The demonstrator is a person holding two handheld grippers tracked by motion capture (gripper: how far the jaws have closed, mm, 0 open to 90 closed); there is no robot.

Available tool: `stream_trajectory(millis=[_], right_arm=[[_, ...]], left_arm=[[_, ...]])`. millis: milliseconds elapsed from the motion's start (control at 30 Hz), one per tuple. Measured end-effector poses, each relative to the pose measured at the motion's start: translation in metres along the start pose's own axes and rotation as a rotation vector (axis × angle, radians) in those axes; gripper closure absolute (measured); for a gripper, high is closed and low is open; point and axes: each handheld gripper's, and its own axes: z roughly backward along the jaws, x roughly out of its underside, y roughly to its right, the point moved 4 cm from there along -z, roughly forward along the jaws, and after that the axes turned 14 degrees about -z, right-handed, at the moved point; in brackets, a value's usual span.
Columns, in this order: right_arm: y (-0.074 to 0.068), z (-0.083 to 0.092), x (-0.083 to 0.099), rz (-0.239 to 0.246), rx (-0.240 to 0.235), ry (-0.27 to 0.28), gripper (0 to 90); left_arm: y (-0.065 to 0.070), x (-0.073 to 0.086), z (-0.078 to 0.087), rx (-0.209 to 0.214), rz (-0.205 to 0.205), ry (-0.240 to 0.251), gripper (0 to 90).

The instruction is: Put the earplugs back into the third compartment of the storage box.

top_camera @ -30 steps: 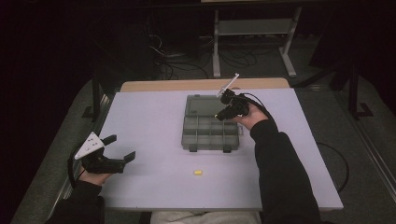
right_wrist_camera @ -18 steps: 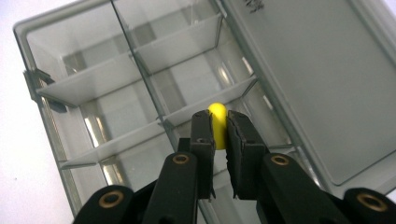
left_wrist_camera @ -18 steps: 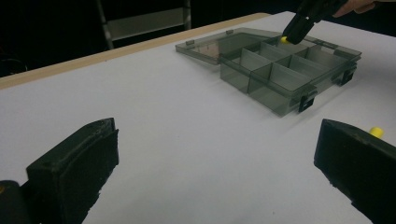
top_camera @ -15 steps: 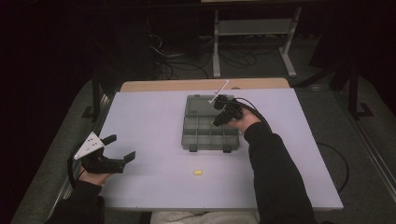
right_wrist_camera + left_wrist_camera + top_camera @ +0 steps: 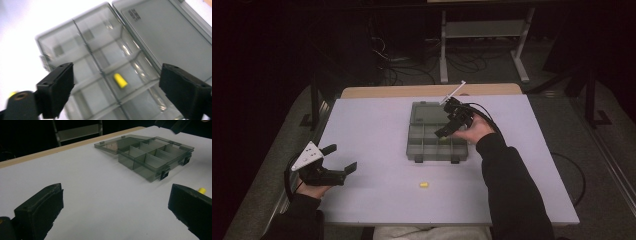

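- The right gripper (image 5: 447, 131) hangs over the box (image 5: 422, 150) with its jaws spread wide; they have just been opening, and nothing sits between them.
- Straight below, in the right gripper view, a yellow cap (image 5: 120, 80) lies loose in one compartment, next to the row nearest the lid (image 5: 165, 37). From the high view a yellow speck shows in the box's right part, just under the gripper.
- The left gripper (image 5: 343, 159) is released too, jaws apart, holding nothing, resting low near the table's left front edge, well apart from the box.
- A second cap (image 5: 424, 185) lies on the table (image 5: 377, 125), in front of the box, between the two hands; in the left gripper view it peeks out behind the right-hand jaw.
- The lid lies flat, folded back on the far side.
- My read: one cap is dropped in and done; the other is not yet picked up, and the lid is still to shut, if that is wanted.
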Motion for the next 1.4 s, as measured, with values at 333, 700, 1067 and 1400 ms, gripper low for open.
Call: stream_trajectory(millis=[333, 700, 1067, 1400], right_arm=[[-0.022, 0.026, 0.002, 0.048, -0.014, 0.053, 0.0], [-0.055, 0.029, 0.009, 0.164, -0.053, 0.048, 0.0], [-0.092, 0.020, 0.018, 0.267, -0.096, 0.033, 0.1], [-0.109, -0.001, 0.031, 0.310, -0.138, -0.012, 0.1]], left_arm=[[0.000, 0.000, 0.000, 0.001, -0.002, 0.002, 0.0], [0.000, 0.000, 0.000, -0.001, 0.000, 0.000, 0.0], [0.000, 0.000, 0.000, -0.001, -0.001, 0.000, 0.0], [0.000, 0.000, 0.000, 0.000, -0.001, -0.001, 0.0]])
